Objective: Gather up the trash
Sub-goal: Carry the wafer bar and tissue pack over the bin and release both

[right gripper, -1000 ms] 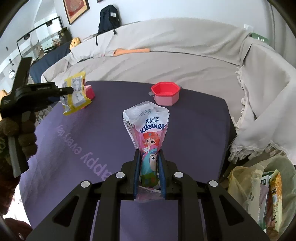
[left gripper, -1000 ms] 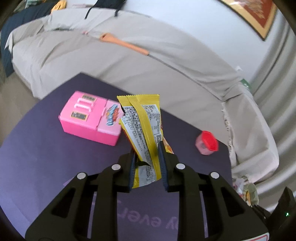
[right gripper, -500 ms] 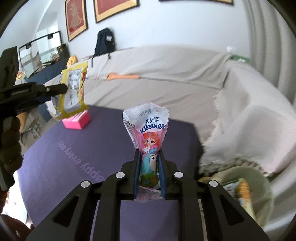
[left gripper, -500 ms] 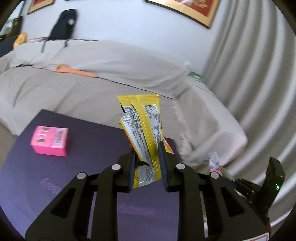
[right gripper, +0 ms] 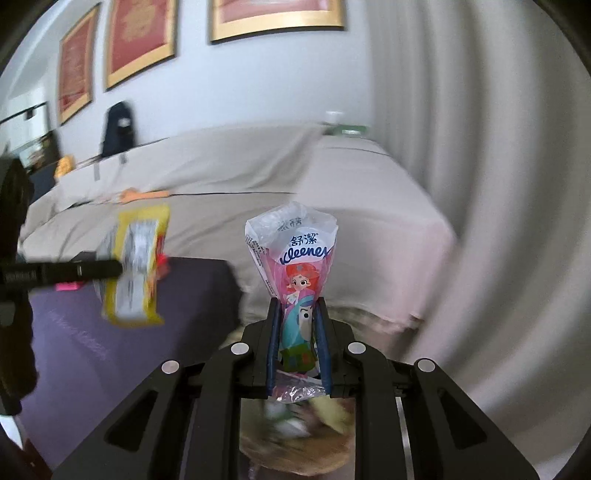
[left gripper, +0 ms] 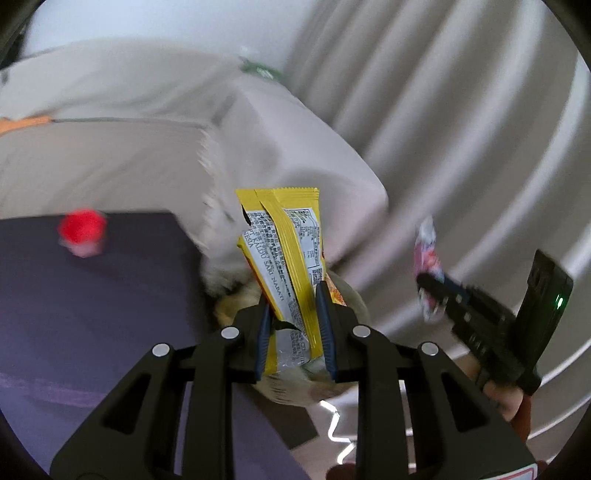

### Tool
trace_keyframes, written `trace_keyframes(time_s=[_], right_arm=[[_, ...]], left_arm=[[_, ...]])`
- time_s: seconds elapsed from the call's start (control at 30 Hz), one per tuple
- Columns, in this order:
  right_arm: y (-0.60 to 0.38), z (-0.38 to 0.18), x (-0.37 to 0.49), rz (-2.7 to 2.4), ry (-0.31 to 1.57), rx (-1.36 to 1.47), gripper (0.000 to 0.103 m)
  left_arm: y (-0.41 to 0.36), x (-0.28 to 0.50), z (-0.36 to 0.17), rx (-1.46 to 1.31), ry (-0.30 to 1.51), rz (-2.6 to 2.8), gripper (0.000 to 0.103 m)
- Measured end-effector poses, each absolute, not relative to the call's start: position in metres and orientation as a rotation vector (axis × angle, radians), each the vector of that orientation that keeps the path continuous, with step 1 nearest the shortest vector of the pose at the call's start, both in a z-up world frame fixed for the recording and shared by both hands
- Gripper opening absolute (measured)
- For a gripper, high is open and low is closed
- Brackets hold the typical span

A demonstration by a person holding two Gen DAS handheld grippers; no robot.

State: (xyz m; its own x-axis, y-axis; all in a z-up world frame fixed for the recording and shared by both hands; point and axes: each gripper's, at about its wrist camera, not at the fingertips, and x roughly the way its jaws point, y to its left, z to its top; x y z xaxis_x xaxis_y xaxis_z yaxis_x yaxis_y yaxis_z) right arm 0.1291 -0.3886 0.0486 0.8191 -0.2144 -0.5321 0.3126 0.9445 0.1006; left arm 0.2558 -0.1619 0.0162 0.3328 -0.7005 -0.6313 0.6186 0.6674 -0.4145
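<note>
Left wrist view: the left gripper (left gripper: 295,314) has its jaws clamped on the lower part of a yellow snack wrapper (left gripper: 286,254), which stands upright above them. Directly behind and below the jaws lies a pale bag of trash (left gripper: 295,384), blurred, just off the corner of the purple table (left gripper: 92,314). A red-lidded cup (left gripper: 82,230) stands on the table to the left, well apart. A covered sofa (left gripper: 122,155) runs behind; grey curtains (left gripper: 461,129) fill the right side. The right gripper (left gripper: 430,291) enters from the right, carrying a pink packet.

Right wrist view: the right gripper's jaws are closed tight on a pink Kleenex tissue packet (right gripper: 295,266), upright. Beneath them the trash bag shows, blurred. The left gripper and yellow wrapper hang at left over the table edge. Framed pictures (right gripper: 136,33) hang on the wall.
</note>
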Motion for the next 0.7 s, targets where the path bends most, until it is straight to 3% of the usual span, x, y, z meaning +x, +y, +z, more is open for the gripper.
trace_keyframes(time_s=[0.4,0.57,0.7], right_arm=[[-0.450,0.006,0.102,-0.364,0.588,0.341,0.019],[-0.449,-0.001,0.117,-0.343,0.607,0.341,0.019],[-0.447,-0.008,0.127,-0.335,0.621,0.344,0.019]], left_arm=[[-0.275,0.263,-0.085,0.010,1.122,-0.953,0.022],[-0.274,0.274,-0.098,-0.041,1.154,-0.944,0.040],[-0.263,0.278,-0.093,-0.029,1.134,-0.909,0.041]])
